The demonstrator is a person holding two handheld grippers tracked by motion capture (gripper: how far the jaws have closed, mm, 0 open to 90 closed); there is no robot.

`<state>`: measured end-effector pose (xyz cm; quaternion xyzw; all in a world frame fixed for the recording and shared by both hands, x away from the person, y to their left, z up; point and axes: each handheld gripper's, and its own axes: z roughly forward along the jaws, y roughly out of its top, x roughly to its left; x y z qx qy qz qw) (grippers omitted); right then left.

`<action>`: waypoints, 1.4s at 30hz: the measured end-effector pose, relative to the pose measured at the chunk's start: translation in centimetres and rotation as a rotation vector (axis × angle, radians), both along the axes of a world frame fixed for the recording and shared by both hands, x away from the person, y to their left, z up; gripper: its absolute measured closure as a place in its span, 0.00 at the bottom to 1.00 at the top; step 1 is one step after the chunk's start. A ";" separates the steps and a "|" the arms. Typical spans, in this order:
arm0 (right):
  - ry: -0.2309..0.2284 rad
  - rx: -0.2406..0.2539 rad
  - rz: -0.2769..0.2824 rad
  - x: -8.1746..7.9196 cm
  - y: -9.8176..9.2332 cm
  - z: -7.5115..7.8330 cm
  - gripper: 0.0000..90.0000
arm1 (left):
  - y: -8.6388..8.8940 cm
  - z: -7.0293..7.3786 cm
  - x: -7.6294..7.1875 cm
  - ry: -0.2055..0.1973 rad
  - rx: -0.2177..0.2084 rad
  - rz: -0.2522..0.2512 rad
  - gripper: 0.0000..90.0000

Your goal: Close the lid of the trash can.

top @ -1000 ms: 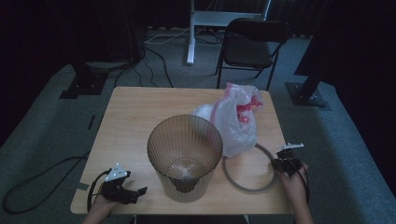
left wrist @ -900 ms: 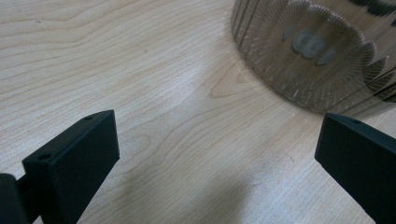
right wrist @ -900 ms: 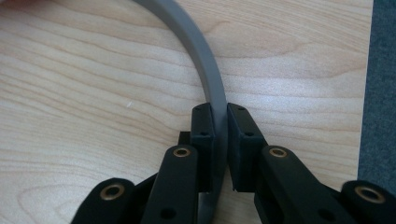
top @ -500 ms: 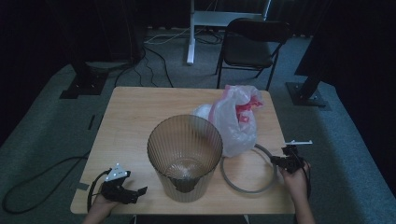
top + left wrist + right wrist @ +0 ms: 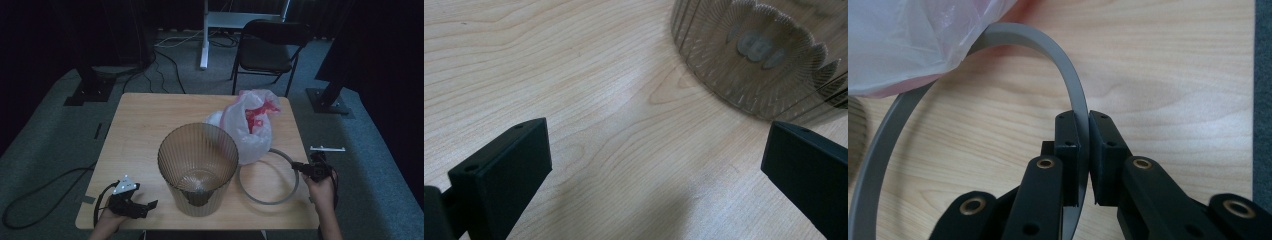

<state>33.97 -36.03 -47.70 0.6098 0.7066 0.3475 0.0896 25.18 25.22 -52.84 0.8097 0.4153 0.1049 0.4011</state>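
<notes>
A ribbed, translucent brown bin (image 5: 197,165) stands upright near the table's front middle. Right of it lies a thin grey ring (image 5: 267,203), with a pink-and-white plastic bag (image 5: 250,127) behind it overlapping the ring's far edge. My right gripper (image 5: 300,166) is at the ring's right side. In the right gripper view the right gripper (image 5: 1083,122) is shut on the grey ring (image 5: 1048,45), and the bag (image 5: 908,40) covers the band's far part. My left gripper (image 5: 147,206) rests at the front left corner. It (image 5: 656,155) is open over bare wood, with the bin's base (image 5: 764,55) ahead on the right.
The wooden table (image 5: 150,120) has free room on its left and back left. Its right edge (image 5: 1252,100) runs close beside my right gripper. A black folding chair (image 5: 267,50) stands on the floor behind the table, with cables and stand bases around.
My right gripper has risen slightly with the ring's right edge in its jaws. The left gripper, bin and bag have stayed put.
</notes>
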 end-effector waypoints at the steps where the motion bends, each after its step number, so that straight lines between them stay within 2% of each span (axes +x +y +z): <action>1: -0.008 0.006 0.003 0.0 -0.1 0.2 0.93 | 0.0 0.0 0.0 0.001 -0.001 0.000 0.00; 6: -0.046 0.037 0.000 -0.1 -0.5 1.7 0.94 | 0.0 0.0 0.0 0.000 -0.001 0.001 0.00; 8: -0.059 0.065 0.007 -0.2 -0.6 2.3 0.94 | 0.0 0.0 0.0 -0.001 0.000 0.000 0.00; 18: -0.148 0.086 0.021 -0.8 -0.8 6.1 0.94 | 0.0 0.0 0.0 0.000 0.002 0.000 0.00; 30: -0.219 0.139 0.039 -1.5 -1.2 9.2 0.94 | 0.0 0.0 0.0 0.002 0.003 -0.002 0.00; 42: -0.326 0.205 0.057 -2.7 -2.4 13.2 0.93 | -0.1 0.0 0.0 0.002 0.007 -0.005 0.00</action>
